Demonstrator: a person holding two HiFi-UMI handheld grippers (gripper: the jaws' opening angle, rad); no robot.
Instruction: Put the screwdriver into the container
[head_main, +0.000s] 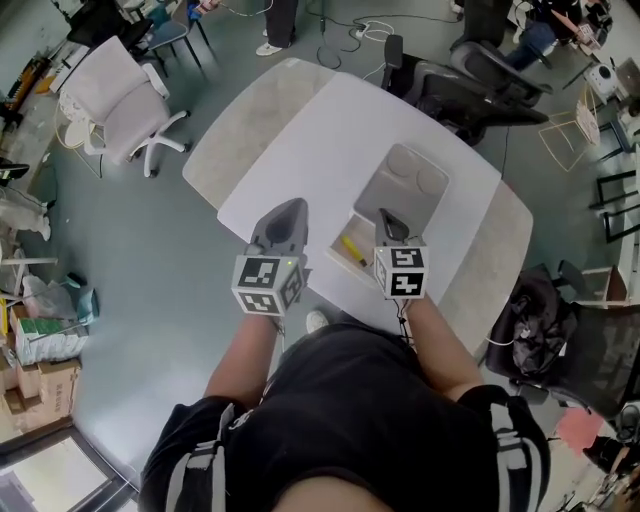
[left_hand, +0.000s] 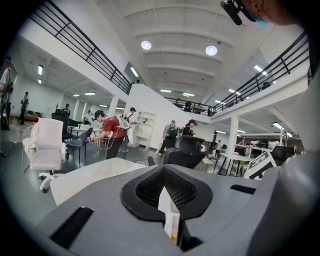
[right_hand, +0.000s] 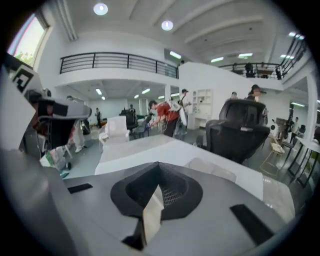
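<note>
A: Where's the screwdriver (head_main: 352, 250)?
B: It's the yellow thing lying flat in a pale bay (head_main: 340, 262) at the near end of the container (head_main: 385, 200), on the table (head_main: 300, 150). It sits between the two grippers, closer to the right one. I can't tell if that bay is part of the container or a separate box.
A: Claws?
B: On the left gripper (left_hand: 168, 202) the jaws are together, with only a thin slit and nothing in it. The right gripper (right_hand: 154, 202) is the same, closed and empty. Both are above the near table edge, not touching the tool.
A: How will it handle?
B: My guess is light and rigid, so it won't flex. The handle is probably smooth plastic and round, so it could roll or twist in the pads. It's not fragile.
A: Grip point?
B: Across the yellow handle at about mid-length, jaws square to its axis. That's the thickest part and probably near the balance point. At this size only the yellow shows and I can't make out the shaft or tip. I'd avoid the shaft anyway, since it's likely thin and slick.
A: Clearance?
B: The bay walls are close on both sides. I'd expect to come straight down with the jaws opened only a little wider than the handle.
A: Which side?
B: The right one, since it's nearer.
</note>
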